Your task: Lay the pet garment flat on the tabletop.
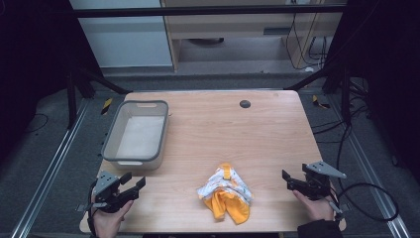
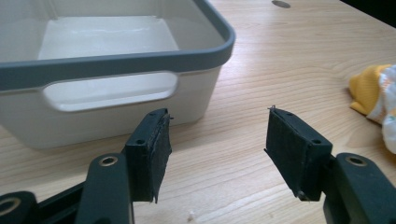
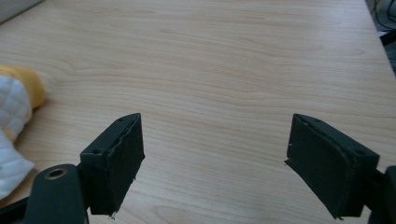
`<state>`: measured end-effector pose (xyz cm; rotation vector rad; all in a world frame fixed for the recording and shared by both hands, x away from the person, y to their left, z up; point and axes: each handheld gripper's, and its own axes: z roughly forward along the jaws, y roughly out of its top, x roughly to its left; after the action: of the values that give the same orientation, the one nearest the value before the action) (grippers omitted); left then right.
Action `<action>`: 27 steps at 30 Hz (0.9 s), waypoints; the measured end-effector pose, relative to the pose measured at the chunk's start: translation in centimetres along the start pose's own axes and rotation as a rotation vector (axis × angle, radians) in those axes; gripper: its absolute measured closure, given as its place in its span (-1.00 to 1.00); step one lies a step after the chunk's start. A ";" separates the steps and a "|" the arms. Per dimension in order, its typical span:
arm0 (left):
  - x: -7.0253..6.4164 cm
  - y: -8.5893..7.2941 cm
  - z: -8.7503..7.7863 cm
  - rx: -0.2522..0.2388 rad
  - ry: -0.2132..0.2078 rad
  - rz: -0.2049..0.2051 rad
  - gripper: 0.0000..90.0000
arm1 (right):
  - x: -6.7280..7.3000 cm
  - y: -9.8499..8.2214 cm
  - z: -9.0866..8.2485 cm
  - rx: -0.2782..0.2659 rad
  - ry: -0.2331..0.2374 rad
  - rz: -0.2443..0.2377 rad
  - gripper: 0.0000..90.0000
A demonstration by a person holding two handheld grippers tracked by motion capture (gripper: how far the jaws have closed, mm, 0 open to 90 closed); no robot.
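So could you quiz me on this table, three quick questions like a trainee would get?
1. True or false: the bin holds the cloth.
2. Which tongs are nearer the bin: A left, B right?
3. What lies between the two tongs?

Key: 1 false, the bin is empty and the cloth lies on the table. 2 A. 3 the cloth; both tongs are open and hold nothing.

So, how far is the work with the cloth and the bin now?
Nothing looks done yet: the yellow and white cloth lies crumpled on the table, and the grey-rimmed bin has nothing inside. In hand: nothing, as the left gripper and the right gripper both stand open, one at each side of the cloth. Left, probably: grasping the cloth and perhaps moving it into the bin.
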<state>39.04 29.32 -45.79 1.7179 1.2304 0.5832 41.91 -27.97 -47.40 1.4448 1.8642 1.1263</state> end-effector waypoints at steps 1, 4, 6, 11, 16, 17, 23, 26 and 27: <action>-0.2 0.0 0.0 -0.005 0.001 0.004 -0.13 | 0.0 0.0 0.0 0.000 0.000 0.000 -0.58; -0.8 0.2 -0.1 -0.014 -0.014 0.021 -0.11 | 0.5 0.1 -0.2 -0.002 0.028 -0.008 -0.56; -1.0 0.3 0.1 -0.005 -0.028 0.033 -0.11 | 0.9 0.2 -0.2 -0.005 0.045 -0.010 -0.55; -1.3 0.6 0.5 0.003 -0.033 0.061 -0.11 | 1.6 0.4 -0.1 0.001 0.066 -0.045 -0.53; -1.9 1.2 0.8 -0.004 -0.043 0.079 -0.10 | 2.0 0.9 -0.1 -0.003 0.103 -0.046 -0.50; -1.9 1.3 0.8 -0.003 -0.048 0.078 -0.08 | 2.1 1.1 -0.1 -0.008 0.107 -0.047 -0.49; -2.5 2.2 1.3 -0.008 -0.068 0.094 -0.07 | 2.6 2.0 -0.1 -0.018 0.132 -0.060 -0.44; -2.9 2.9 1.6 -0.022 -0.079 0.100 -0.07 | 2.9 2.6 -0.1 -0.021 0.148 -0.064 -0.41; -3.0 3.1 1.7 -0.025 -0.083 0.101 -0.07 | 3.0 2.7 -0.1 -0.021 0.153 -0.065 -0.40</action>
<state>40.68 25.66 -43.52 1.7735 1.0795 0.5788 42.34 -24.95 -44.77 1.3089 1.9824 1.2512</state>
